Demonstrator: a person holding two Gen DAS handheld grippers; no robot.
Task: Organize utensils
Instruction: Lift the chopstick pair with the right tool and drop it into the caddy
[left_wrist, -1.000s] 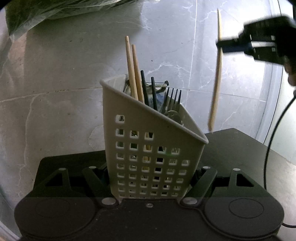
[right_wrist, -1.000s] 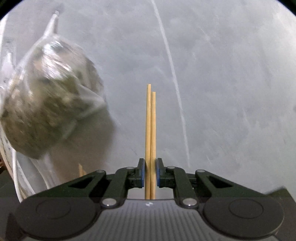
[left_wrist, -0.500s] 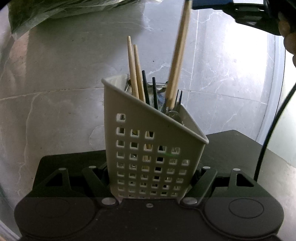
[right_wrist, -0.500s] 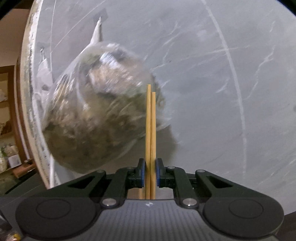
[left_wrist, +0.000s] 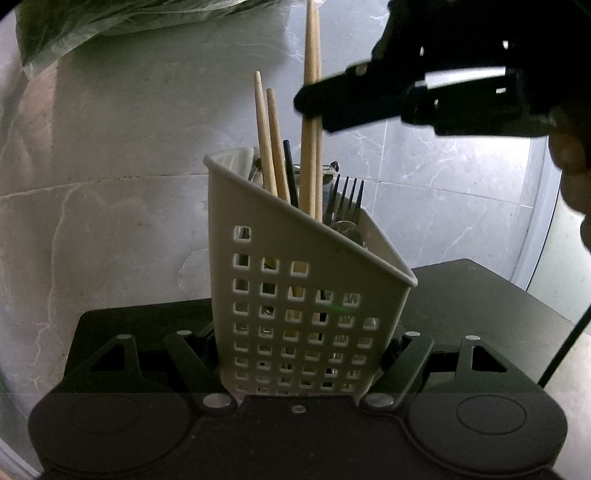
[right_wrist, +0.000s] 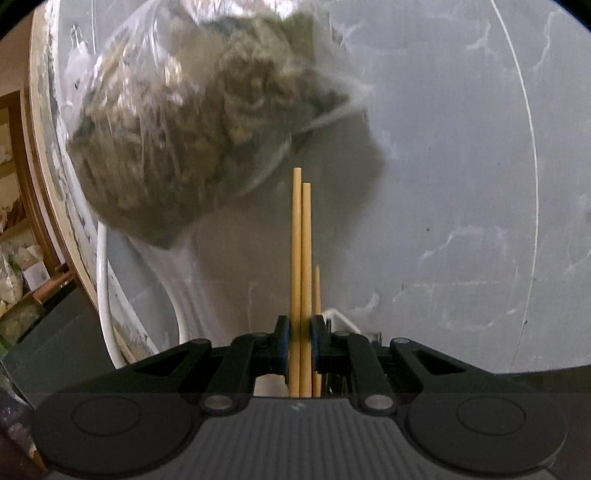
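Note:
My left gripper is shut on a white perforated utensil holder and holds it upright. The holder contains a pair of wooden chopsticks, black chopsticks, a fork and a spoon. My right gripper comes in from the upper right, shut on a second pair of wooden chopsticks whose lower ends are inside the holder. In the right wrist view the gripper pinches those chopsticks between blue pads.
A clear plastic bag of greenish-brown contents lies on the grey marble surface beyond the holder; it also shows in the left wrist view. A black box sits under the holder. A black cable hangs at right.
My right gripper has swung left and down with its chopsticks, lowering their tips from beside the holder into it. The left gripper and holder stayed still.

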